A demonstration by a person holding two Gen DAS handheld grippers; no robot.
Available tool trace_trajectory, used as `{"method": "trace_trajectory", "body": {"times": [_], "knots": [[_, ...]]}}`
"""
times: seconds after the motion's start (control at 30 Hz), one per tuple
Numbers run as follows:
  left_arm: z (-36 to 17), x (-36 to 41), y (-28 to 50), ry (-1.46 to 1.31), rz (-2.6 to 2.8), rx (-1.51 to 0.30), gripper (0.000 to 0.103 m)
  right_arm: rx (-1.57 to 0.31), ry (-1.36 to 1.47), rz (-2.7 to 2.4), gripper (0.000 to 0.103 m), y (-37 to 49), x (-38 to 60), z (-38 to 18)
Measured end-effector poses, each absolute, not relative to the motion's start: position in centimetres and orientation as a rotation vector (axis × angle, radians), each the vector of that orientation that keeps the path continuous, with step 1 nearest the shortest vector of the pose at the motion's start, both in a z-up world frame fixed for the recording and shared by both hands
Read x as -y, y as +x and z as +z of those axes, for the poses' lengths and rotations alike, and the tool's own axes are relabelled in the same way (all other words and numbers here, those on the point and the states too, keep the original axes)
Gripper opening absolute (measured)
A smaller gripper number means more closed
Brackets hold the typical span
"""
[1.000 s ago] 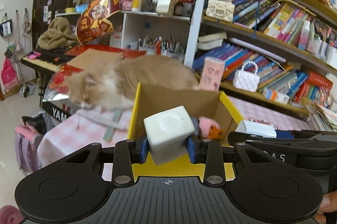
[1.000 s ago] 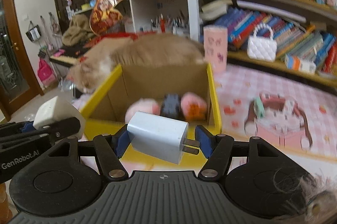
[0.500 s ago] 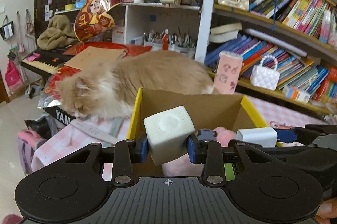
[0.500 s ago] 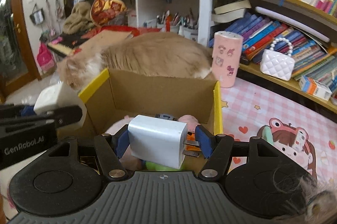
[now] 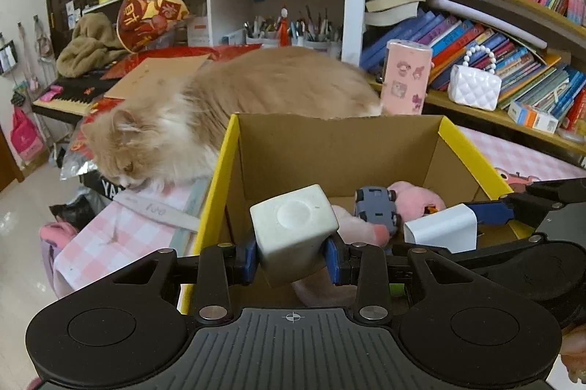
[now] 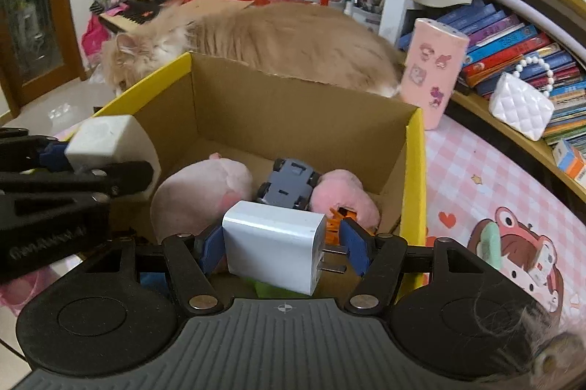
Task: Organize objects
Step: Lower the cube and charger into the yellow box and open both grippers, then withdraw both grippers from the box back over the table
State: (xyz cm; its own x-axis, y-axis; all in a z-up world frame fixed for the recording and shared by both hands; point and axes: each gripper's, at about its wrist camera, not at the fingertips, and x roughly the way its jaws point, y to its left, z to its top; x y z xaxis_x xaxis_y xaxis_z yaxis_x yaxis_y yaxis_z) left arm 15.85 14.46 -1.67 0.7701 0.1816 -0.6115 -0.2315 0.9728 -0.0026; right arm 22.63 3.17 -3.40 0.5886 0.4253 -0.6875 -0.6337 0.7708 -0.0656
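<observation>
Over box point(image 5: 472, 155), both tongs tilted down, loaded

Yellow-edged box point(image 5: 472, 152), ginger cat point(image 5: 256, 97), pink-checked tablecloth point(image 6: 476, 170)

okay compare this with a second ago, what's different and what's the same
Both grippers have carried their loads forward and down over the cardboard box, so its toy car and pink plush toys now show. Unchanged: left gripper clamps the white cube, right gripper the white charger; the cat lies behind.
</observation>
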Motion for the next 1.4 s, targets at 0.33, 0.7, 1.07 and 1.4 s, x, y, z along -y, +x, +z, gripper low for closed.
{"method": "trace_trajectory", "body": {"times": [0.33,0.7,1.07,1.4], "knots": [[-1.5,-15.1,16.0,-0.123,0.233,-0.662,0.037,-0.688,-0.319,0.637,0.063,22.8,-3.4,-3.2],[1.0,-14.6,13.3,-0.084,0.272,-0.521,0.07,-0.594,-0.243,0.582,0.07,21.9,-1.9,-0.6],[1.8,-14.0,9.4,-0.081,0.281,-0.491,0.07,-0.547,-0.216,0.555,0.07,17.9,-0.5,0.8],[1.5,-13.4,5.1,-0.088,0.288,-0.519,0.07,-0.564,-0.198,0.524,0.07,13.2,1.5,0.5]]}}
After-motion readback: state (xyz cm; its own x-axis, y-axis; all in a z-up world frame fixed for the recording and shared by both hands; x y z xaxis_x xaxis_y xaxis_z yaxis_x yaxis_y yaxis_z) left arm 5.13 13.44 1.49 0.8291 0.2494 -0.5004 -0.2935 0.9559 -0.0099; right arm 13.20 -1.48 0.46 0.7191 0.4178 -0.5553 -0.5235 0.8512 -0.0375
